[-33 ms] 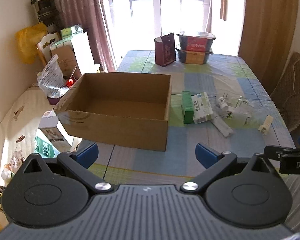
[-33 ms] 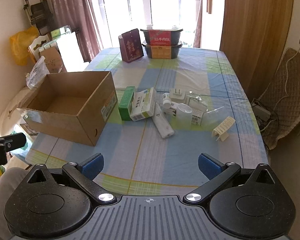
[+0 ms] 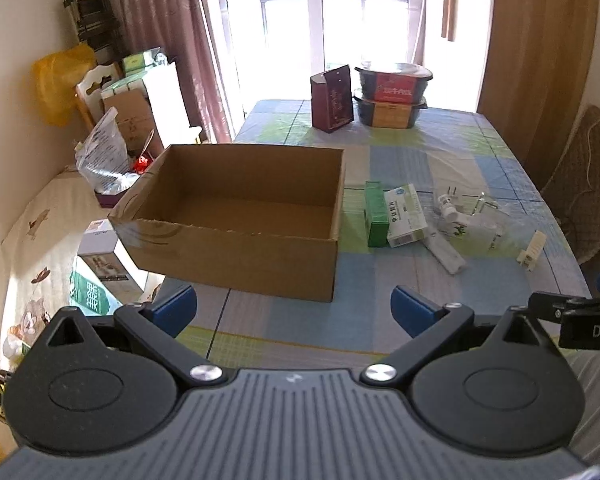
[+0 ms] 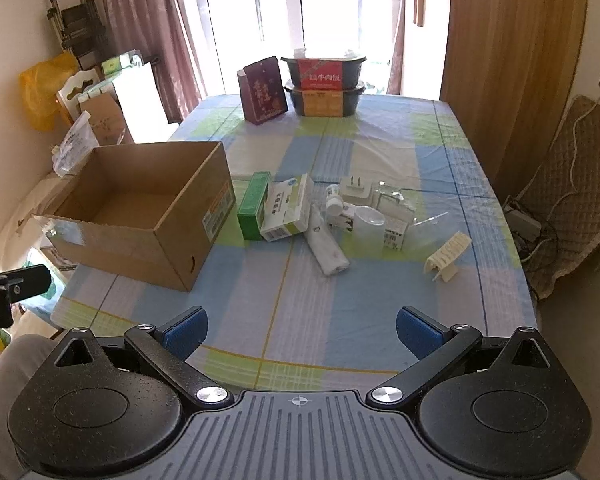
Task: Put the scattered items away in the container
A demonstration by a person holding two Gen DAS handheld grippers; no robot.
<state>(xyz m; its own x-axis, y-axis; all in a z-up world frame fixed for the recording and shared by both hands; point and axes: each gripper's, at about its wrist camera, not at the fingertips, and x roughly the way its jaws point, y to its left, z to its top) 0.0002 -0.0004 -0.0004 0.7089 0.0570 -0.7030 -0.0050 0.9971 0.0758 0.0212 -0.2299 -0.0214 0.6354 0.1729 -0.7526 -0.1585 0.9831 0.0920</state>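
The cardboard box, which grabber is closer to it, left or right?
Left. The left gripper hovers open just in front of the cardboard box, facing its near wall. The right gripper, also open, sits off to the box's right, facing the scattered items.

At the far end of the checked plastic tablecloth (image 4: 372,152), a maroon paper gift bag (image 4: 263,91) stands just beside two stacked black food tubs (image 4: 325,86). A yellow plastic bag (image 4: 40,92) hangs left.

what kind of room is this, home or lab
Most likely a home dining or living room. A table under a checked plastic cloth stands before curtained glass doors, with stacked ready-meal tubs at its far end, a padded chair at the side, and household clutter along the wall.
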